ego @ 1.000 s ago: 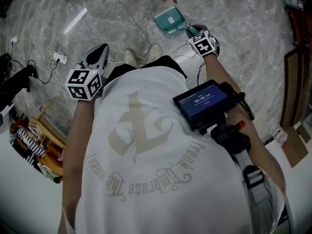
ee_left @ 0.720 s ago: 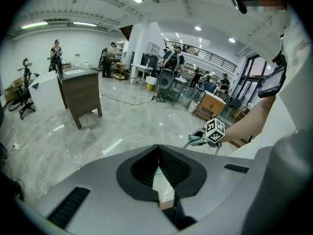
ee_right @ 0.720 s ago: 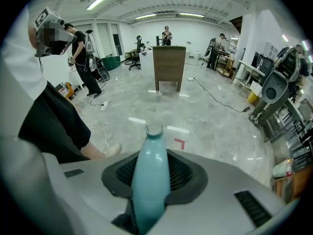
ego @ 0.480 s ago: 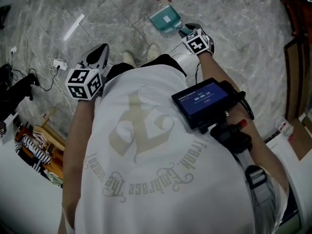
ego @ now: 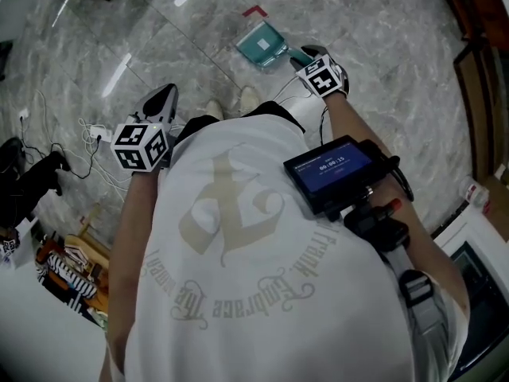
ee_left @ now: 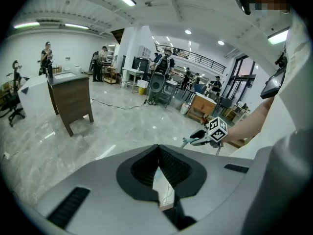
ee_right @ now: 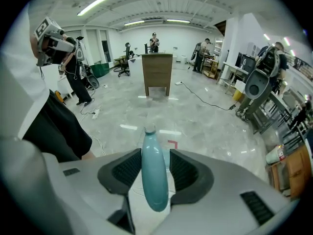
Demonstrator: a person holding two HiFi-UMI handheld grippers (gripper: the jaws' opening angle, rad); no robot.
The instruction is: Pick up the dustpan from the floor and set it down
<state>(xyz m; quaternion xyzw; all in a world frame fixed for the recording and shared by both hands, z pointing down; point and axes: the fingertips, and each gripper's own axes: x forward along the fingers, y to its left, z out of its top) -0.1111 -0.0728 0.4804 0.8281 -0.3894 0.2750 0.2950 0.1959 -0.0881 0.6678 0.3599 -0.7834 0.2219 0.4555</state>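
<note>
The teal dustpan (ego: pixel 262 44) lies on the grey marble floor beside a red tape mark (ego: pixel 254 11). Its handle (ego: pixel 299 56) points toward my right gripper (ego: pixel 308 54). In the right gripper view the teal handle (ee_right: pixel 154 175) stands between the jaws of my right gripper (ee_right: pixel 155 153). Those jaws are opening, and a thin gap shows on the handle's right side. My left gripper (ego: pixel 159 100) hangs at the person's left side, well away from the dustpan. In its own view my left gripper (ee_left: pixel 158 151) is shut on nothing.
White cables and a power strip (ego: pixel 99 130) lie on the floor at the left, near the person's shoes (ego: pixel 231 100). A wooden counter (ee_right: pixel 157 75) stands further off, with people and equipment beyond it. A screen device (ego: pixel 330 169) hangs on the person's chest.
The head view has shifted a little. The dustpan keeps its place by the red mark, with the right gripper still at its handle. The left gripper has hardly moved.
</note>
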